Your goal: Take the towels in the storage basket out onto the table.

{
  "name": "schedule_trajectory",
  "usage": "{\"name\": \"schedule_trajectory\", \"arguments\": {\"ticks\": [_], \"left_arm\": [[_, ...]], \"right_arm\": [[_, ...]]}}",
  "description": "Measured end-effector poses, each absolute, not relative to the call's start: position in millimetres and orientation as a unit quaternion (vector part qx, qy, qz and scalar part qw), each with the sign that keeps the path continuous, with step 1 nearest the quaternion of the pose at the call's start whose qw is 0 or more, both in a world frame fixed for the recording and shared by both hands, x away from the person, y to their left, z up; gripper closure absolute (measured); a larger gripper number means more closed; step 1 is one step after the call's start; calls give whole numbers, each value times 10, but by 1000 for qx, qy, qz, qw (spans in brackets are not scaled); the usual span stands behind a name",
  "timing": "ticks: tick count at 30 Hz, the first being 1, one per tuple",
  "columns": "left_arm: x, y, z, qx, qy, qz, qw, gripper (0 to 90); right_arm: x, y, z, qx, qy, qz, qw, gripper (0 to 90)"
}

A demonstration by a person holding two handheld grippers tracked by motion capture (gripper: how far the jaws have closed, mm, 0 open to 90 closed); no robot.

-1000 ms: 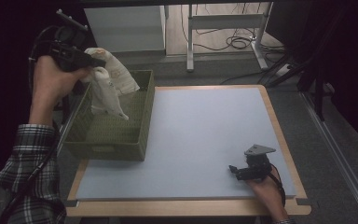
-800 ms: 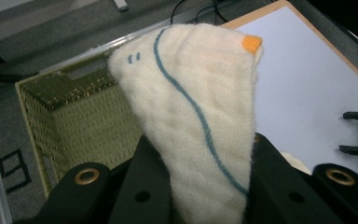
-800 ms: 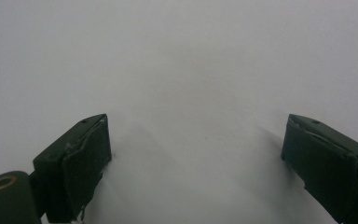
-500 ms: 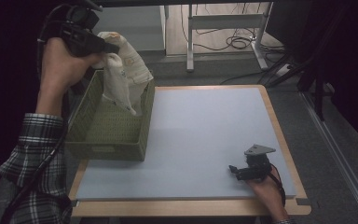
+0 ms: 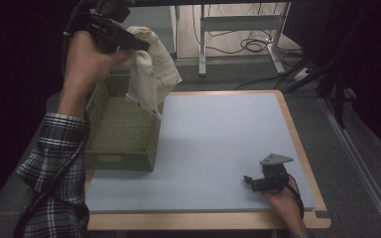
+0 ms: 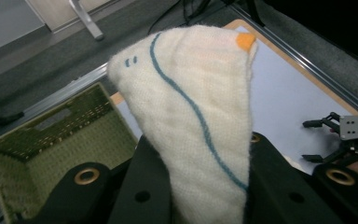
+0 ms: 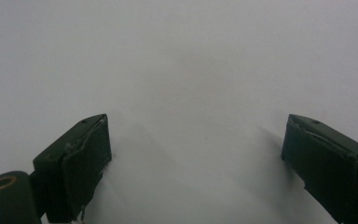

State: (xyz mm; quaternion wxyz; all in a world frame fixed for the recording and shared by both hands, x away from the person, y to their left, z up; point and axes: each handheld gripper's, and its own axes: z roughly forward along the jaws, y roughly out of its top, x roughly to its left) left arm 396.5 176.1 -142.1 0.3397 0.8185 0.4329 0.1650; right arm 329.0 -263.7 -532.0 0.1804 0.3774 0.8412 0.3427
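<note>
A cream knitted cloth [image 5: 151, 69] with a blue line and an orange tab hangs from my left gripper [image 5: 129, 43], which is shut on its top edge high above the green basket [image 5: 121, 131]. In the left gripper view the cloth [image 6: 191, 121] drapes between the two black jaws, with the basket [image 6: 51, 140] below. My right gripper [image 5: 250, 182] rests on the pale blue mat [image 5: 218, 139] near the front right corner, open with nothing between its fingers [image 7: 79, 163].
The green basket stands on the left part of the mat inside a wooden table frame [image 5: 297, 148]. Metal table legs and cables [image 5: 248, 44] lie on the floor beyond the table.
My left gripper has lifted the cloth up out of the basket and carried it higher and to the right. The right gripper has stayed still.
</note>
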Motion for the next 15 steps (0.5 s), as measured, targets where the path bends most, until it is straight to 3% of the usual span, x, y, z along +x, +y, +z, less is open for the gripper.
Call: {"name": "schedule_trajectory", "arguments": {"ticks": [15], "left_arm": [[4217, 1122, -1726, 849, 380, 122, 346, 823]], "right_arm": [[3289, -2637, -5320, 378, 841, 343, 180, 82]]}}
